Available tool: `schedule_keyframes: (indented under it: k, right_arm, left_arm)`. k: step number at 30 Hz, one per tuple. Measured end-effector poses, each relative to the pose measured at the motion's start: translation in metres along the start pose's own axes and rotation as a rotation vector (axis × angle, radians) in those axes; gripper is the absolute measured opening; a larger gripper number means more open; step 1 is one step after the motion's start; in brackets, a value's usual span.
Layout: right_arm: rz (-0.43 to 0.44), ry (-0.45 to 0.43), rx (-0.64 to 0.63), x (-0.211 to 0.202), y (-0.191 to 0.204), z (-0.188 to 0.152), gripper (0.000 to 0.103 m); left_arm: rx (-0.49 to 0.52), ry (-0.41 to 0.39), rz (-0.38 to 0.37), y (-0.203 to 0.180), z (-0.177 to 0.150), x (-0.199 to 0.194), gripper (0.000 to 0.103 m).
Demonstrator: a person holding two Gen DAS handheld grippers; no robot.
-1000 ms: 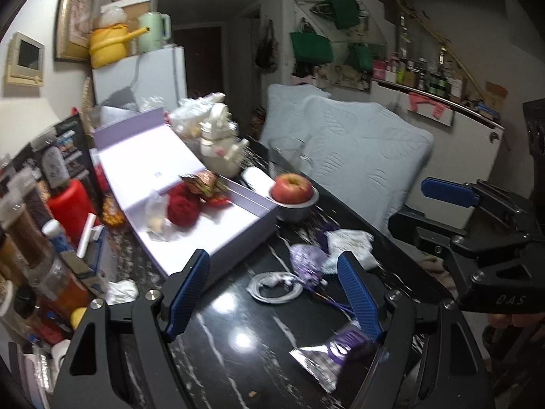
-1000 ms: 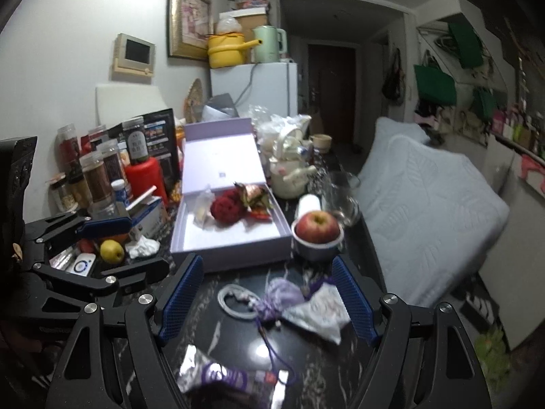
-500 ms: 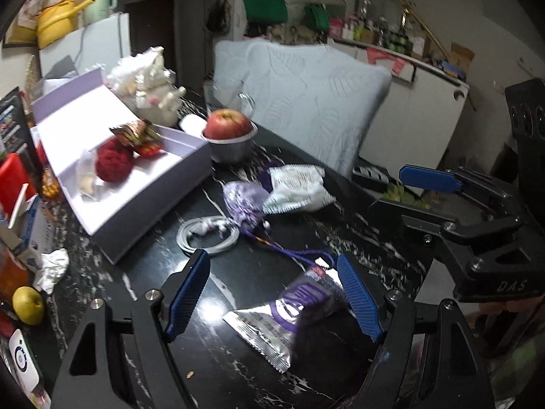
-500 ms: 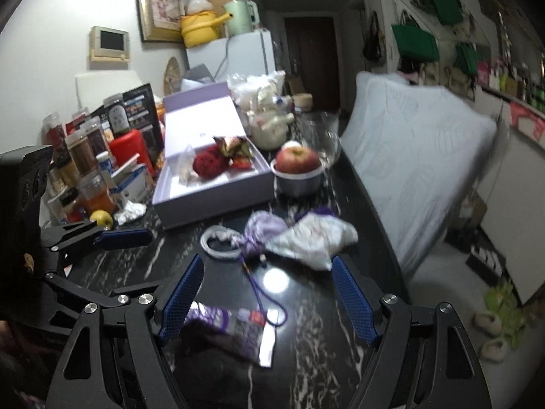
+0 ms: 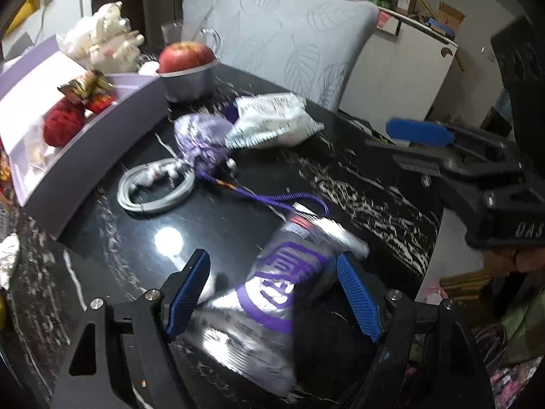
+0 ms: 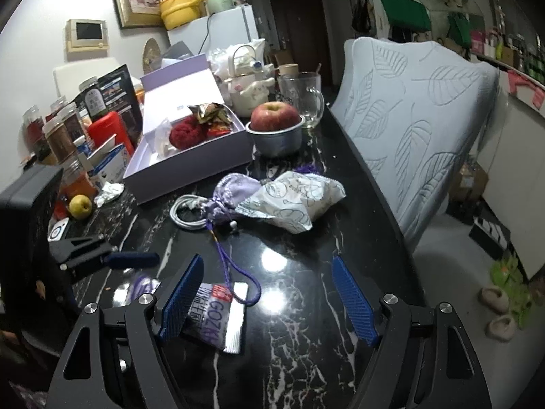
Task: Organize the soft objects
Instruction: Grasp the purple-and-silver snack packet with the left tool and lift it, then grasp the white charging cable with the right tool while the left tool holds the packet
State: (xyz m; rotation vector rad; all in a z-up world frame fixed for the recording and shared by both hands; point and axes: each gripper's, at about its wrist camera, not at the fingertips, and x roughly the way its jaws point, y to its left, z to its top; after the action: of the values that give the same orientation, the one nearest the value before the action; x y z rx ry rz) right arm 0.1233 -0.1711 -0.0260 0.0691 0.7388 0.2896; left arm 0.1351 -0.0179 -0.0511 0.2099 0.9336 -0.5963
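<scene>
In the left wrist view the left tool [image 5: 272, 293] stands open at the bottom of the frame, its blue pads on either side of a crinkly silver-and-purple foil snack packet [image 5: 272, 283] lying flat on the black marbled tabletop [image 5: 357, 184]; the pads do not appear to press it. The right tool [image 6: 267, 301] is open as well and empty, low in its own frame. Above centre lie a lilac drawstring cloth pouch [image 6: 231, 192] and a white printed soft bag [image 6: 293, 201], touching each other. At upper left, the open lavender cardboard box [image 6: 190, 167] holds a red woolly ball [image 6: 187, 133]. The pouch's purple cord [image 6: 238, 272] loops over the packet's end, so lifting the packet could drag the pouch. The slick foil may also slip or buckle between the pads.
</scene>
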Motion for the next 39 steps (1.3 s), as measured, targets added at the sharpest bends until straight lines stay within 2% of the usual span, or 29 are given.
schedule_keyframes:
  k: [7, 12, 13, 14, 15, 17, 27, 34, 39]
  right_arm:
    - [0.004, 0.020, 0.009, 0.012, -0.003, 0.000, 0.079]
    - [-0.003, 0.031, 0.019, 0.018, -0.007, 0.001, 0.079]
    - [-0.004, 0.034, 0.020, 0.019, -0.007, 0.002, 0.079]
    - [-0.005, 0.036, 0.022, 0.020, -0.008, 0.002, 0.079]
    - [-0.006, 0.038, 0.023, 0.021, -0.009, 0.002, 0.079]
    - [-0.006, 0.044, 0.031, 0.023, -0.010, 0.003, 0.079]
    - [-0.011, 0.076, 0.041, 0.040, -0.011, 0.004, 0.079]
    - [-0.002, 0.089, 0.004, 0.054, 0.002, 0.011, 0.079]
    - [0.041, 0.107, -0.030, 0.066, 0.017, 0.019, 0.079]
  left_arm:
    - [0.010, 0.071, -0.071, -0.007, -0.010, 0.015, 0.077]
    - [0.039, 0.050, -0.036, -0.018, -0.014, 0.016, 0.076]
    - [0.052, 0.048, -0.021, -0.021, -0.015, 0.017, 0.073]
    - [0.064, 0.044, -0.001, -0.024, -0.016, 0.017, 0.059]
    - [0.073, 0.035, 0.018, -0.026, -0.017, 0.018, 0.050]
    - [0.074, 0.015, 0.022, -0.026, -0.019, 0.014, 0.049]
    - [-0.088, 0.025, 0.062, 0.014, -0.025, 0.001, 0.047]
    - [-0.228, 0.001, 0.156, 0.057, -0.026, -0.006, 0.047]
    - [-0.291, -0.027, 0.208, 0.078, -0.027, -0.012, 0.047]
